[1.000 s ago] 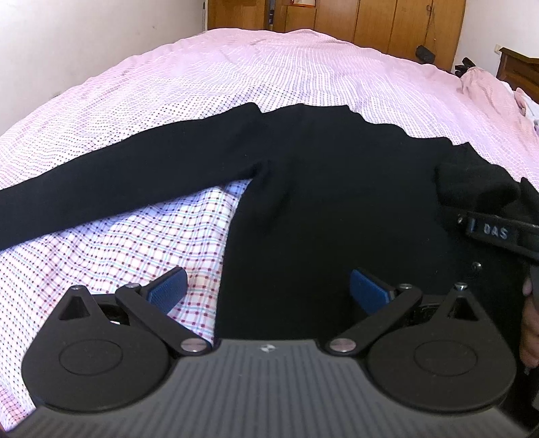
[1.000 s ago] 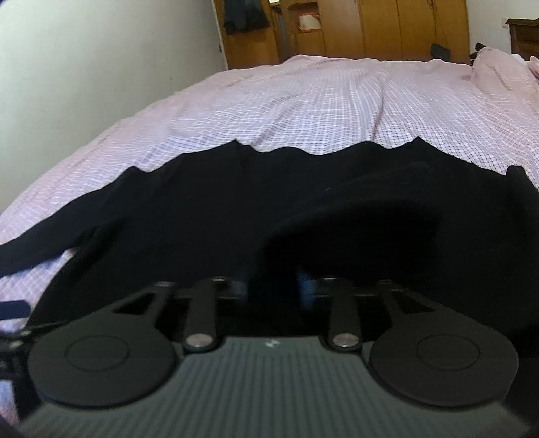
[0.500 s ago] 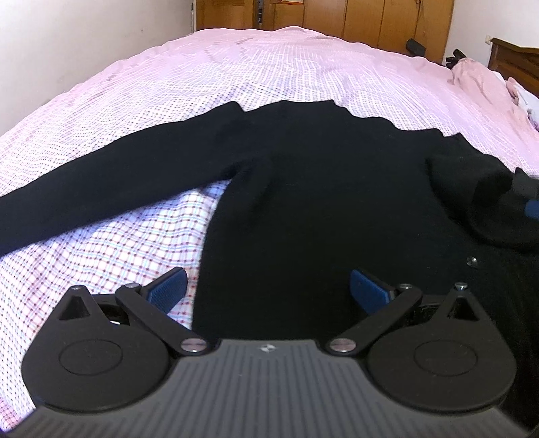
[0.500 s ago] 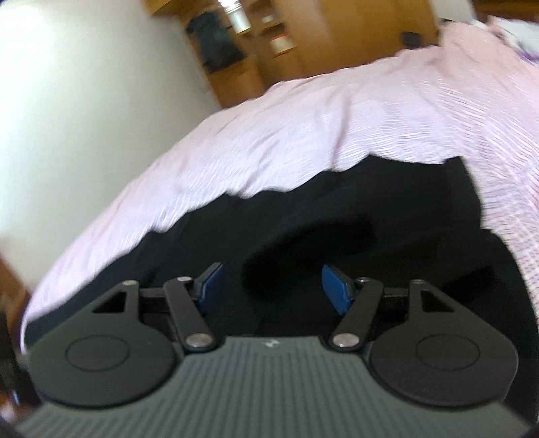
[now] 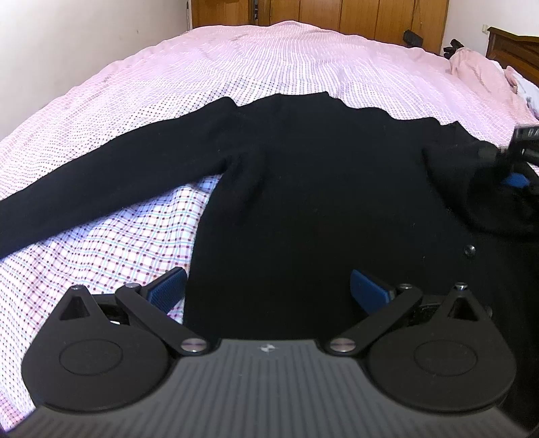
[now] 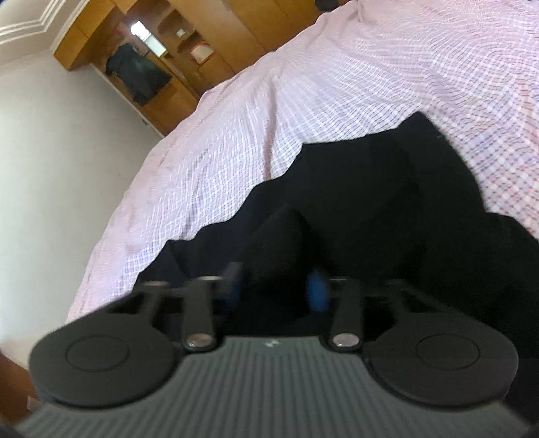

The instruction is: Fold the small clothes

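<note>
- The bed (image 5: 303, 64) fills both views, covered by a pink checked sheet; a wooden wardrobe (image 5: 370, 17) stands behind it.
- A black sweater (image 5: 320, 188) lies spread flat on the sheet, one sleeve (image 5: 111, 175) stretched out to the left in the left wrist view, the other side bunched up at the right edge.
- The left gripper (image 5: 267, 289) hangs over the sweater's lower body with its jaws spread wide and nothing clamped. The left blue pad (image 5: 168, 289) sits over the sheet just beside the sweater's edge; the right pad is over the black cloth.
- The right gripper (image 6: 274, 289) appears rolled, so the bed looks tilted. Its jaws are closing, and a raised fold of the sweater (image 6: 370, 219) stands between the blue pads. The picture is blurred, but the pads seem to press on the cloth.
- In the left wrist view the right gripper (image 5: 515, 168) shows at the far right edge, buried in the bunched cloth.
- A small dark button (image 5: 469, 250) sits on the sweater near the right pad.
- White lettering on the right gripper's body is too blurred to read.
</note>
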### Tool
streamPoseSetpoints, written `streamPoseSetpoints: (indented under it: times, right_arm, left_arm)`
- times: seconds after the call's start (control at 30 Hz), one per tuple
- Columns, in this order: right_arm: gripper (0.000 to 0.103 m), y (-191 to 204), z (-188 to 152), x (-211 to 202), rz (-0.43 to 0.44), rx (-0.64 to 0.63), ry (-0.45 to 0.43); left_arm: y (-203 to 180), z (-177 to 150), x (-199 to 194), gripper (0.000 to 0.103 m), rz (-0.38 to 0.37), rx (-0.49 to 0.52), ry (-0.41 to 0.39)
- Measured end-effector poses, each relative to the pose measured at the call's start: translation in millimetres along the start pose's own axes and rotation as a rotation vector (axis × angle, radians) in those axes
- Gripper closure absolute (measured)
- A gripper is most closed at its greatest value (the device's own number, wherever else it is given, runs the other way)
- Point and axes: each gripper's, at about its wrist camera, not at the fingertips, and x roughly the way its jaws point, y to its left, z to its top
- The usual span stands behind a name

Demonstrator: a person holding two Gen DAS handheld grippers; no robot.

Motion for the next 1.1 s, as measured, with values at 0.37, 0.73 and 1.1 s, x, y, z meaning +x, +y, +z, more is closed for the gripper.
streamPoseSetpoints:
  times: [0.37, 0.73, 1.1]
  right_arm:
    - [0.09, 82.9, -1.2, -7.9, 0.12, -0.192, -0.109]
    - [0.082, 147.1, -57.6, 48.8, 0.261, -0.417, 0.143]
    - [0.045, 97.4, -67.7, -11.1, 0.231, -0.479, 0.066]
  left_arm:
    - [20.8, 3.6, -11.0, 0.0, 0.004, -0.057, -0.034]
    - [36.9, 3.4, -14.9, 0.0, 0.038, -0.06, -0.036]
    - [21.7, 15.6, -10.4, 0.0, 0.003, -0.012, -0.049]
